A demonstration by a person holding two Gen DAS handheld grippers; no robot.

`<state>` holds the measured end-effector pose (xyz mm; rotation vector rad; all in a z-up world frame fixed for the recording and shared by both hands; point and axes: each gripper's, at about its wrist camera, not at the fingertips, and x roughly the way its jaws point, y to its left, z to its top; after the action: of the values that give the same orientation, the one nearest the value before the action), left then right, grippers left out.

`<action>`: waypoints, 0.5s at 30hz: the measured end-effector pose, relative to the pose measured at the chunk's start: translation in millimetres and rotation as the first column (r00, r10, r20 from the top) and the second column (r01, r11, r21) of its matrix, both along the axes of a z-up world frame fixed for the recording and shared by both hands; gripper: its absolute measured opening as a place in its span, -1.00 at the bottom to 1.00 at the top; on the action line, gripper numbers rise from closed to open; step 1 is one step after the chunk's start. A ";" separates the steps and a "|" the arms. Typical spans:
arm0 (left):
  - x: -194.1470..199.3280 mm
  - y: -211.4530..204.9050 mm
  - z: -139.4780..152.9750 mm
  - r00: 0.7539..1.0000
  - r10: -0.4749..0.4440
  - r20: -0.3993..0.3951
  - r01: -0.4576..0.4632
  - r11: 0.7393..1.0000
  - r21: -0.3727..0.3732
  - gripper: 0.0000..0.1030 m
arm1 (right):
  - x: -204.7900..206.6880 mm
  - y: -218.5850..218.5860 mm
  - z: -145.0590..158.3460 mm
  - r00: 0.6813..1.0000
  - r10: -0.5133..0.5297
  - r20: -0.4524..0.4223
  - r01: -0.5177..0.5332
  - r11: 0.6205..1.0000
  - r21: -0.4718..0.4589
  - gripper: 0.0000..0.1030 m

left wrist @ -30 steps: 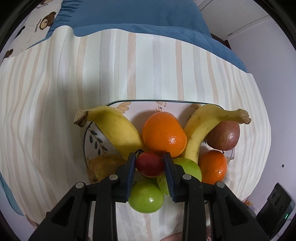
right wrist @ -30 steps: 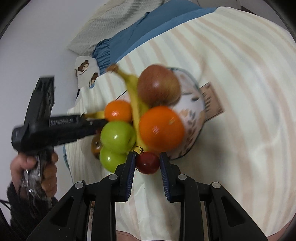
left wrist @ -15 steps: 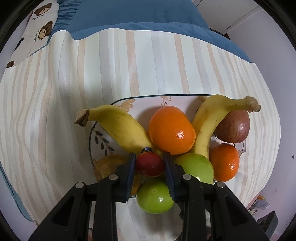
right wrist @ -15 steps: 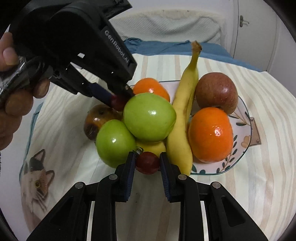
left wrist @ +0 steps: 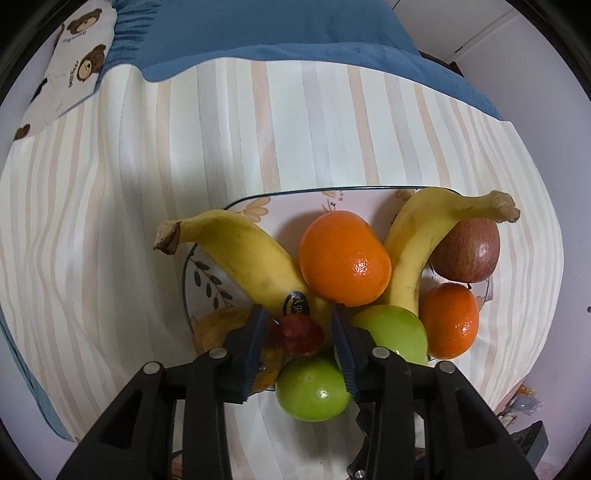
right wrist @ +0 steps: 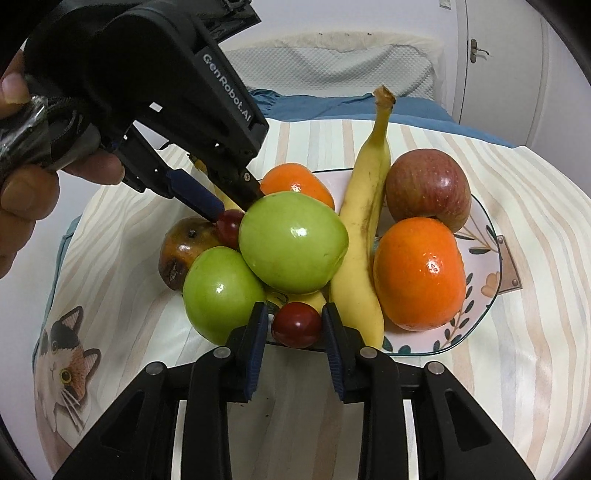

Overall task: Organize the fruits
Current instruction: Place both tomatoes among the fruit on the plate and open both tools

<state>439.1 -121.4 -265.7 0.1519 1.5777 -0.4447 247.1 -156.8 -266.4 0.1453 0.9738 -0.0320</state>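
A patterned plate [left wrist: 295, 199] [right wrist: 491, 236] holds two bananas [left wrist: 243, 254], two oranges [left wrist: 343, 258], a red apple [left wrist: 469, 251], two green apples [right wrist: 291, 240] and a brown spotted fruit [right wrist: 181, 251]. My left gripper [left wrist: 300, 332] stands open around a small red plum [left wrist: 301, 334] that rests among the fruit, with gaps on both sides. It also shows in the right wrist view [right wrist: 221, 218]. My right gripper [right wrist: 295, 326] stands open around another small red plum [right wrist: 295, 325] at the plate's near rim.
The plate sits on a striped cloth [left wrist: 184, 129] over a round table. A blue bed cover [left wrist: 258, 29] and a bear-print pillow [left wrist: 74, 66] lie behind. A cat-print cloth [right wrist: 62, 362] hangs at the table's left edge.
Both grippers have opened and let go of their plums, which now rest at the plate. The right gripper swung round to the plate over the past second.
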 end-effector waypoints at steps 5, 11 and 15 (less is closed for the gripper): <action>-1.6 0.5 4.0 1.000 0.001 0.020 -0.001 1.000 0.008 -0.14 | 1.6 1.6 3.5 1.000 -0.002 -0.002 0.003 1.000 0.002 -0.36; -4.0 5.7 9.5 0.999 0.020 0.034 -0.020 1.000 0.003 0.06 | 0.7 -1.2 8.0 1.000 -0.010 0.000 0.010 1.000 0.022 -0.31; -7.1 10.4 12.2 0.999 0.024 0.039 -0.024 1.000 -0.001 0.10 | -2.1 -2.4 13.4 1.000 -0.015 0.012 0.015 0.999 0.041 -0.15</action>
<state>431.9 -111.0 -253.5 0.1402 1.5392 -0.4206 245.0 -159.2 -253.0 0.1906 0.9619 -0.0249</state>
